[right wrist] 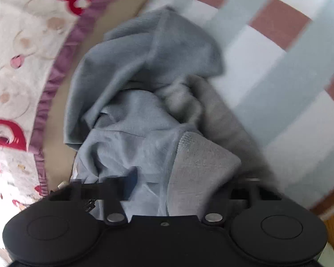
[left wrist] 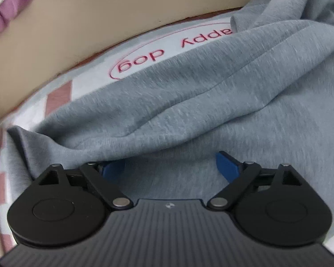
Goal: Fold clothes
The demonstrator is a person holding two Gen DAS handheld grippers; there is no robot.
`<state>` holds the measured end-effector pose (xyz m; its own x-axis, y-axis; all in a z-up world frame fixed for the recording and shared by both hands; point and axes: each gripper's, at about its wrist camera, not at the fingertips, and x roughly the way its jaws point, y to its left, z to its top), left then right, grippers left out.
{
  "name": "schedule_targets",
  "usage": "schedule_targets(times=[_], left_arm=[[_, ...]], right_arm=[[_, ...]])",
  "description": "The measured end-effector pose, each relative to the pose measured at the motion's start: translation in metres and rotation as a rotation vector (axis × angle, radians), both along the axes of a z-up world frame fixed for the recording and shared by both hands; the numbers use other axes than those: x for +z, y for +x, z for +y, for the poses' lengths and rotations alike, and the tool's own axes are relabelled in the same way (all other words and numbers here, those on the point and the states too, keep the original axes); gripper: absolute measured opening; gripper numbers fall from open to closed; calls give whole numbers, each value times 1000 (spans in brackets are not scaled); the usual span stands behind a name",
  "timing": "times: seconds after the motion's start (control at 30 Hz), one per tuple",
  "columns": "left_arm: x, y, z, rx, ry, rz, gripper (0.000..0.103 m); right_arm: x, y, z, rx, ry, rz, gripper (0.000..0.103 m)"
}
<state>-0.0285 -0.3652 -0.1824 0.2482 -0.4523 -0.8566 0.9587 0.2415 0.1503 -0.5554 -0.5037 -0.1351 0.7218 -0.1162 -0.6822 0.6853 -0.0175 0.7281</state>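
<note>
A grey-blue sweatshirt-like garment (left wrist: 211,93) lies rumpled across the bed in the left wrist view, with a long fold running over it. My left gripper (left wrist: 170,166) hovers low over it, jaws wide open; the cloth under them is not pinched, and a fold partly covers the left blue pad (left wrist: 113,169). In the right wrist view the same garment (right wrist: 131,111) is bunched up and drapes over my right gripper (right wrist: 153,178). Its jaws stand narrow and shut on a gathered part of the cloth whose fleecy inside (right wrist: 202,162) shows. The right finger is hidden by the cloth.
The garment rests on a checked sheet (right wrist: 267,55) of pale blue, white and dusty pink, printed with red "happy dog" lettering (left wrist: 167,51). A beige board (left wrist: 78,33) edges the bed. Beyond lies a white quilt with red shapes (right wrist: 22,66) and a purple frill (right wrist: 53,84).
</note>
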Motion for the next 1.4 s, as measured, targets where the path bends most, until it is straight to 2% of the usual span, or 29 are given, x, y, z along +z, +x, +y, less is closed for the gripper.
schedule_targets(times=[0.03,0.07,0.1,0.13,0.17,0.2,0.27,0.33,0.4,0.47,0.5,0.57,0.63,0.67,0.7,0.73,0.8,0.83,0.9,0.93,0.97,1.0,1.07,1.17,1.2,1.23,1.3,1.37,1.4], left_arm=[[1,3,-1,10,-1,31,83],[2,6,1,5,-3,83,60],[6,7,3,-3,-13,124,18],[8,3,3,-5,9,75,2],[10,-3,3,-7,31,22,0],[14,-11,5,-31,27,-69,0],[34,-26,19,-97,-60,-189,0],[63,-27,32,-61,-157,-239,0],[102,-18,52,17,-278,-271,0],[139,-3,77,105,-388,-274,0],[151,7,86,133,-413,-250,0],[159,23,105,163,-398,-157,0],[150,29,119,152,-346,-81,3],[141,28,123,131,-313,-57,4],[131,26,128,111,-280,-34,8],[122,25,132,90,-248,-10,11],[101,16,137,48,-186,19,34],[94,9,140,25,-170,23,40],[81,-6,143,-24,-144,21,50],[77,-9,143,-36,-129,-4,52],[73,-12,144,-48,-115,-29,61],[68,-15,144,-60,-100,-55,69],[63,-17,144,-66,-72,-78,72],[55,-17,145,-70,-41,-81,77],[52,-18,145,-65,-37,-77,82],[49,-17,144,-55,-33,-69,83],[43,-11,139,-28,-44,-32,83],[37,-5,135,-1,-81,36,83],[36,-1,132,28,-101,69,83]], right_arm=[[6,4,3,2,-51,16,13],[19,6,7,0,-141,49,13],[33,9,10,-1,-231,83,13],[46,13,13,-2,-321,117,12],[59,14,14,-3,-382,120,12],[73,15,15,-5,-441,120,11],[102,18,13,11,-543,113,11],[132,21,12,38,-651,122,10],[165,21,15,55,-771,133,10],[199,13,28,64,-938,142,10],[215,6,37,77,-1029,149,9],[227,-3,55,130,-1166,359,9],[205,-10,48,160,-1115,623,10],[186,-18,35,166,-1008,698,10],[164,-25,21,178,-882,748,10],[143,-32,8,190,-754,794,19],[103,-37,-11,231,-522,870,21],[91,-36,-14,239,-461,892,27],[91,-29,-15,223,-435,905,33],[91,-26,-15,214,-423,910,40],[99,-21,-14,201,-440,940,46],[108,-16,-12,188,-458,972,56],[129,-6,-6,180,-548,1047,64],[165,-1,1,80,-649,1062,68],[175,1,7,52,-683,1005,68],[178,9,13,63,-707,907,68],[172,37,21,186,-712,643,68],[155,79,31,341,-684,425,68],[146,104,39,422,-677,348,68]])
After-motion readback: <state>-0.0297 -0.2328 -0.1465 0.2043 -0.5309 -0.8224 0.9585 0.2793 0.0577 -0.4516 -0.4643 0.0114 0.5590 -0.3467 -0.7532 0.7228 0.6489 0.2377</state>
